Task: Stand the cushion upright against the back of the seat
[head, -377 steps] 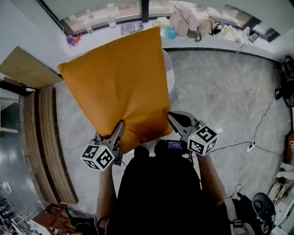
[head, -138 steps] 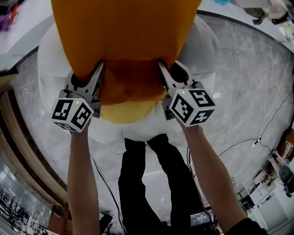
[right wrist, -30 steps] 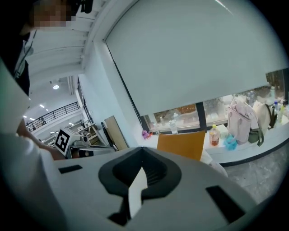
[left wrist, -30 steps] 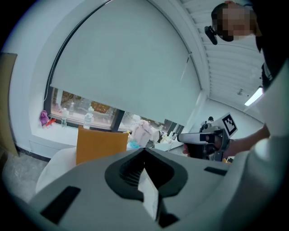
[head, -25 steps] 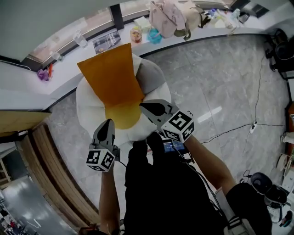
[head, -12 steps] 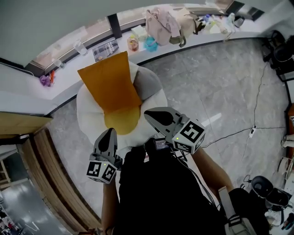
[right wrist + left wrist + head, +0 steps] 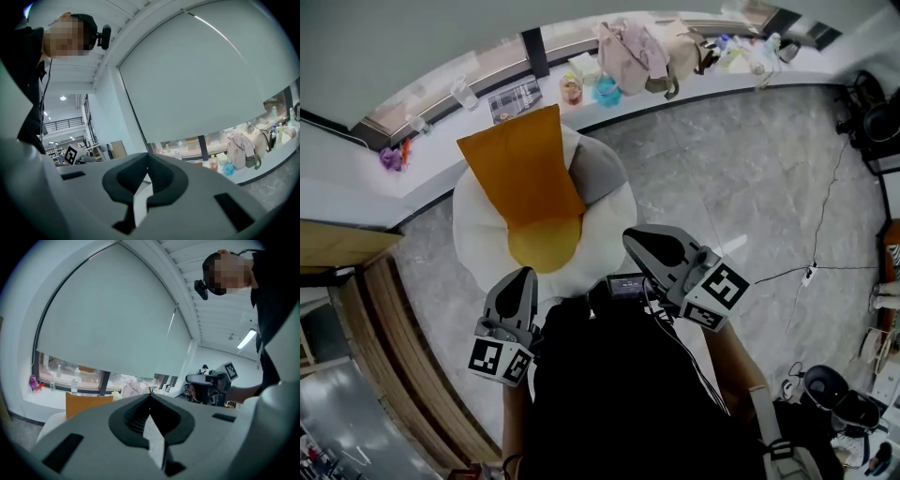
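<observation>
The orange cushion [image 7: 520, 173] stands upright against the back of the round white seat [image 7: 473, 239], above a yellow seat pad [image 7: 544, 246]. My left gripper [image 7: 521, 277] is shut and empty, held near the person's body, apart from the seat's front edge. My right gripper [image 7: 637, 238] is also shut and empty, to the right of the seat and clear of it. In the left gripper view the cushion's top [image 7: 86, 404] shows beyond the closed left gripper [image 7: 150, 397]. The right gripper view shows the closed right gripper [image 7: 148, 157] with nothing in it; the cushion is hidden there.
A grey cushion [image 7: 598, 173] lies at the seat's right side. Behind it, a white window ledge [image 7: 694, 80] carries bags [image 7: 637, 52], bottles and a magazine [image 7: 514, 98]. A wooden bench [image 7: 403, 356] runs at the left. A cable [image 7: 811, 272] crosses the grey floor at the right.
Both grippers have drawn back from the seat toward the person and risen; the right one has swung to the right. The cushion has stayed standing against the seat back.
</observation>
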`<state>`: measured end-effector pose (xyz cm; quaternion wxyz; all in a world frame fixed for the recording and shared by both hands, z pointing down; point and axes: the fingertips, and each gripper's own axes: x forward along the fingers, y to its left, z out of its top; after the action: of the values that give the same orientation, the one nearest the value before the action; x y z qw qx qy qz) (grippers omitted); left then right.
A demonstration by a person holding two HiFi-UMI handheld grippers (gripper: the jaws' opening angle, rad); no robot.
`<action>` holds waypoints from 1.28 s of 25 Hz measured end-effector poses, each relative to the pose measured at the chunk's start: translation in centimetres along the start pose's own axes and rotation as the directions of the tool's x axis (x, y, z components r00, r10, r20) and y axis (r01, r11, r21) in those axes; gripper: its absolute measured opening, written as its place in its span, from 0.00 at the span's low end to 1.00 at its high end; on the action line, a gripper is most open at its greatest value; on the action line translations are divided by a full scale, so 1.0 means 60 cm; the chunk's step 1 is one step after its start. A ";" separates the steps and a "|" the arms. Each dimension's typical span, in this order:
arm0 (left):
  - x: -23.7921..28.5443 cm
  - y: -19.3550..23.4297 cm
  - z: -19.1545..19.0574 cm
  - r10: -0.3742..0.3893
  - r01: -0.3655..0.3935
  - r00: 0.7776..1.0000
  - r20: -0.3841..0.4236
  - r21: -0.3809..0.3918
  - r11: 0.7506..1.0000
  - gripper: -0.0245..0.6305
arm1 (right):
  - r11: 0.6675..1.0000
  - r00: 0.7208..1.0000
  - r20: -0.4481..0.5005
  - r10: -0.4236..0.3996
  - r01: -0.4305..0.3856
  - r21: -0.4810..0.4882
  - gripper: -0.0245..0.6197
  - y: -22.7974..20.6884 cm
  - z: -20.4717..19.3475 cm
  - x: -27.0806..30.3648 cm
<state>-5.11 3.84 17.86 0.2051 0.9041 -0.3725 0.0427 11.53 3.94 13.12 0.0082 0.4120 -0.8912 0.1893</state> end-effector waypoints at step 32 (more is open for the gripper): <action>-0.001 -0.034 0.004 -0.057 0.058 0.998 -0.036 0.039 0.998 0.06 | 1.000 1.000 0.020 0.017 -0.017 -0.012 0.06 0.024 -0.003 -0.027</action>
<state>-3.77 5.04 16.92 0.1946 0.9175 -0.3417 0.0600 11.54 6.04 12.55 0.0003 0.4063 -0.8958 0.1800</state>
